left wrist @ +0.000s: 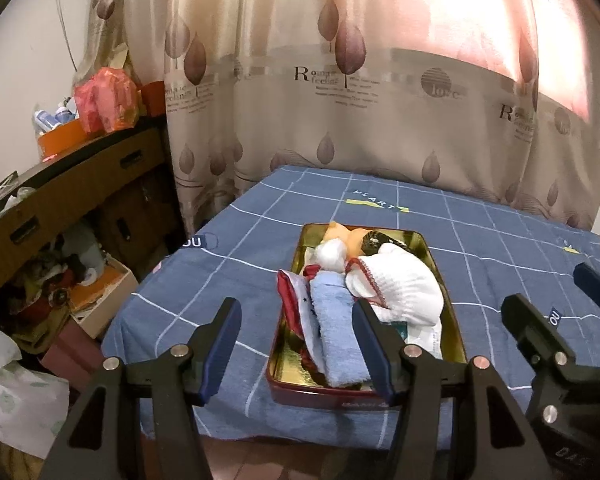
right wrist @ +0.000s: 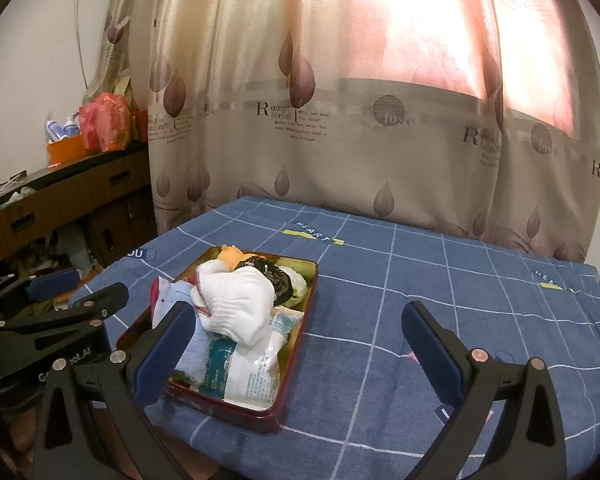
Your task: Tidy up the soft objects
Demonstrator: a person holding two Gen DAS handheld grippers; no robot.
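Where blue checked cloth [left wrist: 260,248] covers the table: one red tin [left wrist: 454,320] with gold lining, resting near the front edge, filled with soft goods. Contents: white knitted glove [left wrist: 400,284] on top, rolled light-blue towel [left wrist: 334,336] beside it, red-and-white fabric piece [left wrist: 296,292] at the left wall, printed plastic packet [right wrist: 252,364] under the glove, orange item [left wrist: 344,236] and dark patterned bundle [right wrist: 276,276] at the far end, possibly socks. Left gripper [left wrist: 296,344]: jaws spread, empty, hovering before the tin. Right gripper [right wrist: 296,348]: jaws spread wide, empty, beside the tin. Leaf-print curtain [right wrist: 340,120] behind.
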